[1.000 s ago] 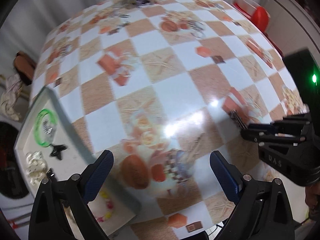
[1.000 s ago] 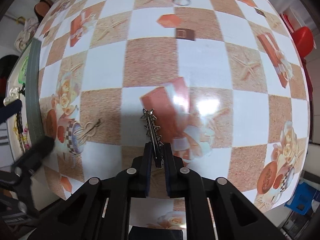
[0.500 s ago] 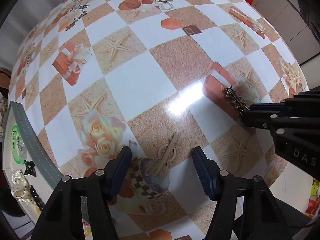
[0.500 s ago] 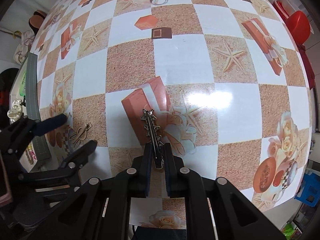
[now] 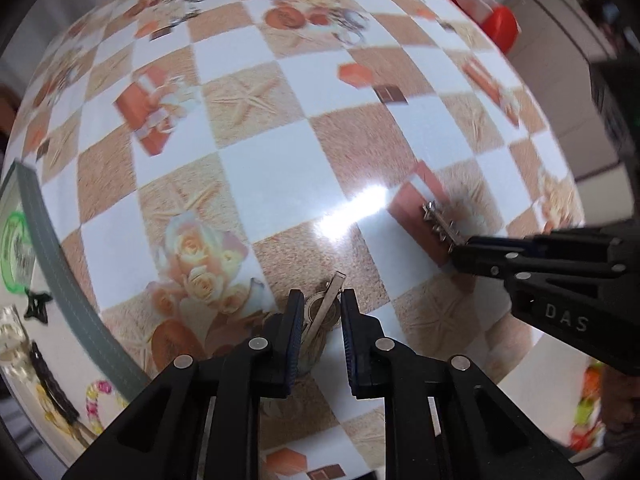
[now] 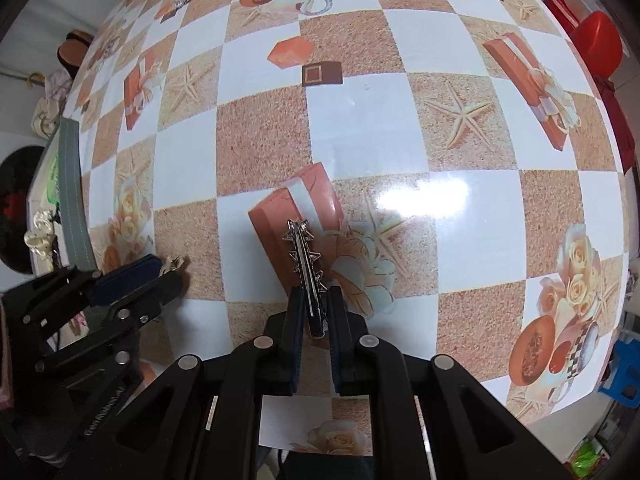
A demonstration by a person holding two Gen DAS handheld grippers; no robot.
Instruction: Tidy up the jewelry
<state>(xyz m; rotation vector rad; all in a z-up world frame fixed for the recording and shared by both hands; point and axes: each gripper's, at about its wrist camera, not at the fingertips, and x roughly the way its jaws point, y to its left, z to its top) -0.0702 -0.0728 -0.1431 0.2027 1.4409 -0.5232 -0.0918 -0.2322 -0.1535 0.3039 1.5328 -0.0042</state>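
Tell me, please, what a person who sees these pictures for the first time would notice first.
First, the silver star-studded hair clip held in the right tongs, near the middle of the checkered tablecloth. Next, the left tongs around a beige knot-shaped clip lying on the cloth. At the table's left edge, a grey-rimmed tray holds a green bangle and other pieces.

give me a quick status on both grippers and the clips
Right gripper shut on silver star hair clip, held above table. Left gripper closing around beige knot clip, not clamped. Tray left, path unobstructed.
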